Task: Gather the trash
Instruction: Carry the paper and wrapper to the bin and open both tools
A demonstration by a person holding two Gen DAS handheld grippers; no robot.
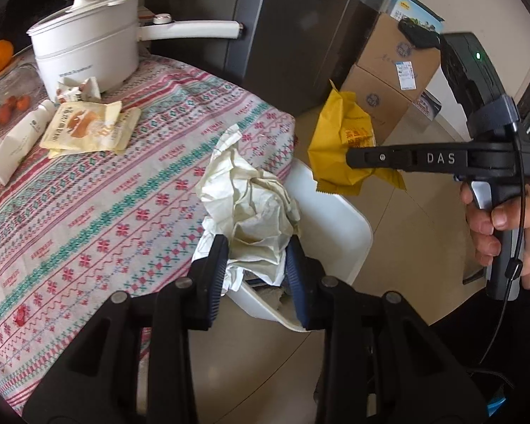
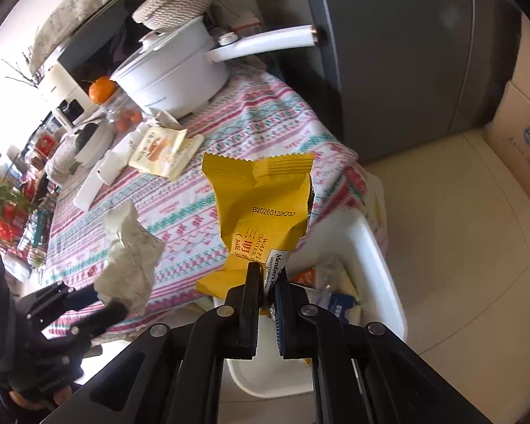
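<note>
Trash in both claws — left gripper [image 1: 254, 268] clamps the tissue [image 1: 251, 208], right gripper [image 2: 266, 282] pinches the wrapper [image 2: 261, 205] above the bin [image 2: 378, 254]. Tissue overhangs the rim — released here, it could land on the floor.

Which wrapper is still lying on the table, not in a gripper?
The pale snack packet with the orange picture, lying flat beside the white pot. The yellow wrapper is pinched in the right gripper off the table.

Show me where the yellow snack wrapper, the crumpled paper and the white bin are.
yellow snack wrapper [image 2: 265, 205]: right wrist view, on its printed back, above the jaws.
crumpled paper [image 1: 254, 205]: left wrist view, on its creased middle.
white bin [image 2: 378, 258]: right wrist view, on its far rim, beside the table.
</note>
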